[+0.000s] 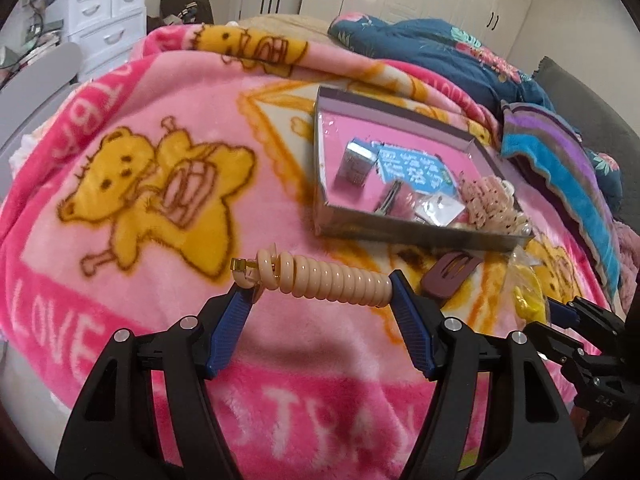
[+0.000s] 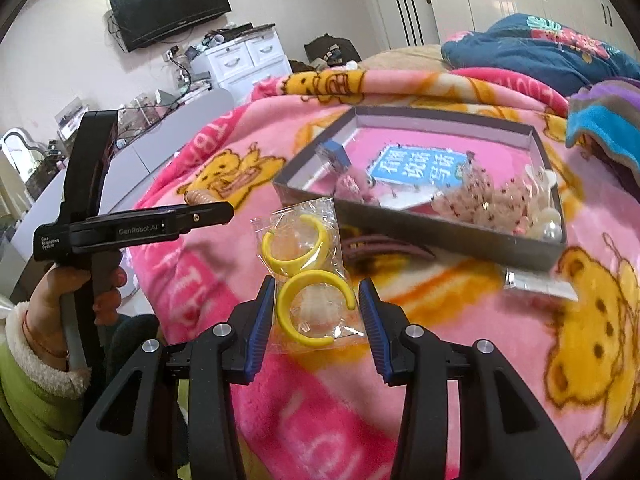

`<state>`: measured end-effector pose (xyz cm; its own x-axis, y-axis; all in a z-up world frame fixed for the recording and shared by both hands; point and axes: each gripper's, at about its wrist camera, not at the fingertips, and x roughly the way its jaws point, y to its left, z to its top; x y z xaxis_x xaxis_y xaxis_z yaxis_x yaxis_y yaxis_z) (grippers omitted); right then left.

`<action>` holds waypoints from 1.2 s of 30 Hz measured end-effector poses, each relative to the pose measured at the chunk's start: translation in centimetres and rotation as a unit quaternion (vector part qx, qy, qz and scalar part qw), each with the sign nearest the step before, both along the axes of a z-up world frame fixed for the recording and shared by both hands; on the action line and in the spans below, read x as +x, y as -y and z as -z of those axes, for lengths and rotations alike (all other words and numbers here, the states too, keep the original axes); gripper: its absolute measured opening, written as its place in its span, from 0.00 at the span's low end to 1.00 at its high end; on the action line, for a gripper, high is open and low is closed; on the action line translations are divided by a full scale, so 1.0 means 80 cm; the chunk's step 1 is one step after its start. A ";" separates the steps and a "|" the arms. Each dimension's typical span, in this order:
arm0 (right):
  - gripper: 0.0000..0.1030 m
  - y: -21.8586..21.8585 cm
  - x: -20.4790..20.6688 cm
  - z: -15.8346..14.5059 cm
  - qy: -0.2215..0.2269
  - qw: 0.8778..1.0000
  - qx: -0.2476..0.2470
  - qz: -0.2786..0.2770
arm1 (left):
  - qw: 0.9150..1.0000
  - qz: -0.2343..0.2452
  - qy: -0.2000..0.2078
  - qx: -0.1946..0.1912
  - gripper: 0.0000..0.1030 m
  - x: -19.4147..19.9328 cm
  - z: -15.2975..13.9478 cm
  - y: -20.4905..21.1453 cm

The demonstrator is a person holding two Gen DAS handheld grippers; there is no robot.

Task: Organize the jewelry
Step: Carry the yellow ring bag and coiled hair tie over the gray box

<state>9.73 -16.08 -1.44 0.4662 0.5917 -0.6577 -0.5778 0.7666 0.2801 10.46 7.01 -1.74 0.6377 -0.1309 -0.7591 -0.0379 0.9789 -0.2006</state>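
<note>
My left gripper is shut on a beige spiral coil hair tie with a gold clasp, held lengthwise between the blue pads above the pink blanket. My right gripper is open, its fingers either side of a clear packet with two yellow hoop earrings lying on the blanket. The grey jewelry box, also in the right wrist view, holds a blue card, small packets and beaded pieces. A maroon hair clip lies in front of the box.
The pink bear blanket covers the bed. A blue floral quilt and striped cloth lie at the back right. A small silver packet lies right of the box front. White drawers stand beyond the bed.
</note>
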 end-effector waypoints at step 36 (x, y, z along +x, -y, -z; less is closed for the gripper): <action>0.40 0.093 0.109 -0.068 0.075 0.990 0.033 0.116 | 0.997 0.062 0.046 0.018 0.59 0.106 -0.054 0.087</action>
<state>18.45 -23.49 3.97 0.6841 0.4971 -0.5337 -0.4275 0.8662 0.2589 18.92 0.03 2.56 0.6857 -0.1865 -0.7036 0.1009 0.9816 -0.1618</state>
